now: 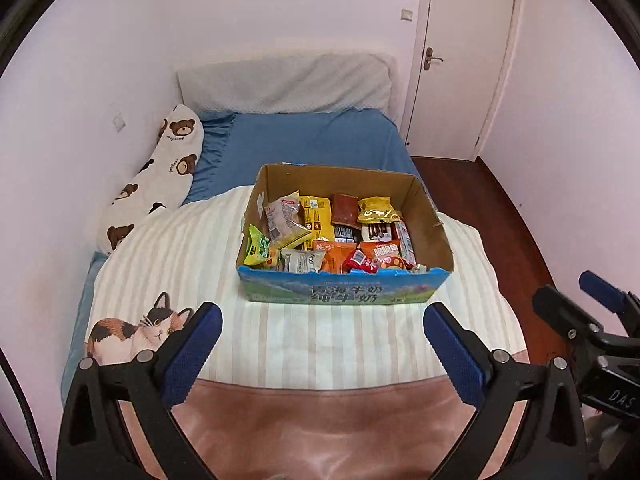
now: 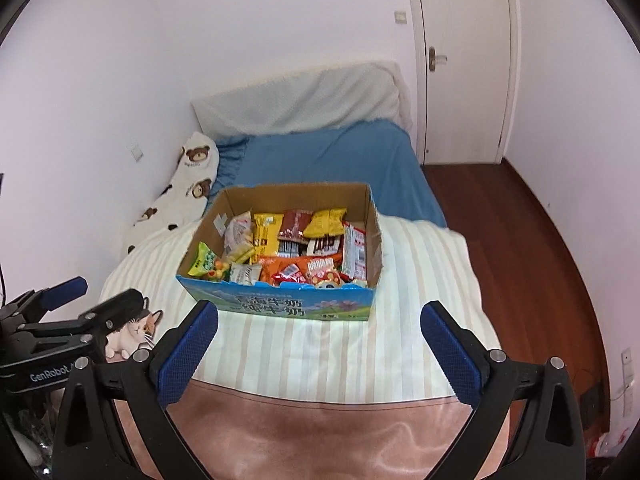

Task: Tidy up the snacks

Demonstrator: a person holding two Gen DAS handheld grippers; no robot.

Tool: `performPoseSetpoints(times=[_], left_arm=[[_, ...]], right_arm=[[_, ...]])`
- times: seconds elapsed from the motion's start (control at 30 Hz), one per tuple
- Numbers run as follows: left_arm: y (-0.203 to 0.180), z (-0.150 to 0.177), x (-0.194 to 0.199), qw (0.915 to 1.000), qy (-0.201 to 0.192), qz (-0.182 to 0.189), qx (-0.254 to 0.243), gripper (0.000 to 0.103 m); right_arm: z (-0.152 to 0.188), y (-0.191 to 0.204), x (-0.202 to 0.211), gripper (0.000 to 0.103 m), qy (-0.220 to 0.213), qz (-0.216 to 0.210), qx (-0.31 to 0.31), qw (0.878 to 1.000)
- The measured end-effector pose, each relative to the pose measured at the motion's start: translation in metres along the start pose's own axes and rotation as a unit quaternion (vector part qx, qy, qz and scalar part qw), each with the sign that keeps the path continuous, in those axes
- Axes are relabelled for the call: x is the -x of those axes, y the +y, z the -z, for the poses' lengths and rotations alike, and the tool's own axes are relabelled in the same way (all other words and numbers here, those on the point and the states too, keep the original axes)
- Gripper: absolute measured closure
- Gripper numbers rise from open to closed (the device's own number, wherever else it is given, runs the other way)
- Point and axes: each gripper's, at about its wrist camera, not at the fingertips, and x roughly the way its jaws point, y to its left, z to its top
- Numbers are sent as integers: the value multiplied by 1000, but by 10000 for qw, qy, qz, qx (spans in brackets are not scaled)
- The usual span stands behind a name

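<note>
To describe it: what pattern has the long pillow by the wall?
White with brown bear faces; clearest in the left wrist view.

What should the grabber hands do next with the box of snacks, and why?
Probably nothing more than easing both back. The snacks all sit inside the cardboard box on the bed, and the left gripper and right gripper are open, empty and short of it.

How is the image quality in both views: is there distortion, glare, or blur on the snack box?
Left wrist view: strong fisheye bending, black corners, box and snacks sharp, soft sheen on the pink cloth. Right wrist view: same bending, door frame curves, box print slightly soft, even pinkish light, no hard shadows.
</note>
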Motion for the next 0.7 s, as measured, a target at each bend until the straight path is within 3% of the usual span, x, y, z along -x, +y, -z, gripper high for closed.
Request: performPoseSetpoints(times=[0.43,0.7], left_arm=[[-2,24,60,9993,-371,-8,37,0],[0,25,76,9983,-569,-82,54,0]], right_arm=[[14,17,82,0,-575,9,265,9980],[16,20,93,0,-618,-76,265,9977]])
